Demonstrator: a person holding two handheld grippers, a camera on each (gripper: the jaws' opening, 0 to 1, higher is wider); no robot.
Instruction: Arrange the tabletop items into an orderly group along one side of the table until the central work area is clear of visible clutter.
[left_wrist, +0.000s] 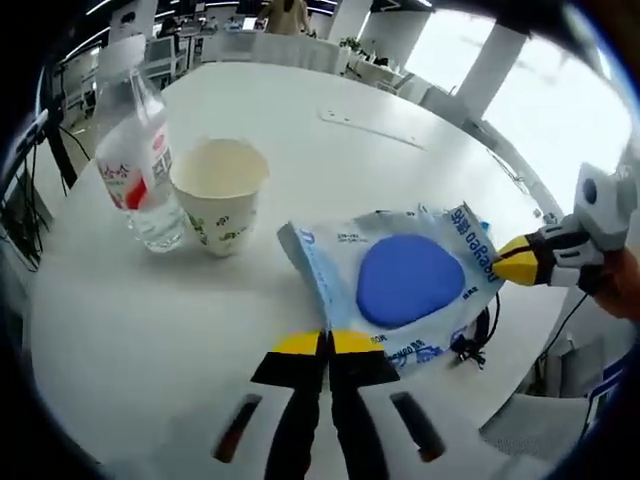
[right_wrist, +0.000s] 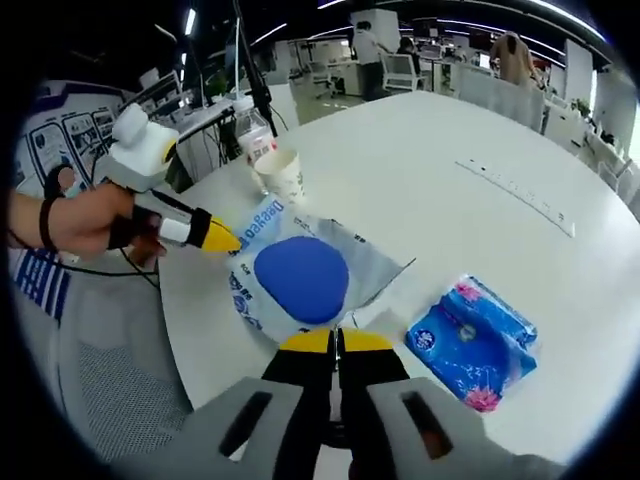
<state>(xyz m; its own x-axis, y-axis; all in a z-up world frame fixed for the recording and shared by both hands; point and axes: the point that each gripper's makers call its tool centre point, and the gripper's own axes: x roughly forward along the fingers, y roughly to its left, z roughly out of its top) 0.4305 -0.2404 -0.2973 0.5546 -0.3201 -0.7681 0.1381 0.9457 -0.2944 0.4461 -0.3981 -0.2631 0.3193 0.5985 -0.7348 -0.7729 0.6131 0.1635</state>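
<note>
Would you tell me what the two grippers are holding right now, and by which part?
Both hold the blue-and-white packet: the left gripper pinches one edge, the right gripper the opposite edge.

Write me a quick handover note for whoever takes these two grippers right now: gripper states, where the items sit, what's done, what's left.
Left gripper: shut on one edge of the wipes pack.
Right gripper: shut on the pack's opposite edge, so both hold it just above the table.
Water bottle and paper cup stand together near one table edge.
Blue tissue pack lies apart, beside the wipes pack.
A flat strip lies further out on the table.
Done: bottle and cup grouped.
Left: probably set the wipes pack by the cup, then bring the tissues over.
</note>
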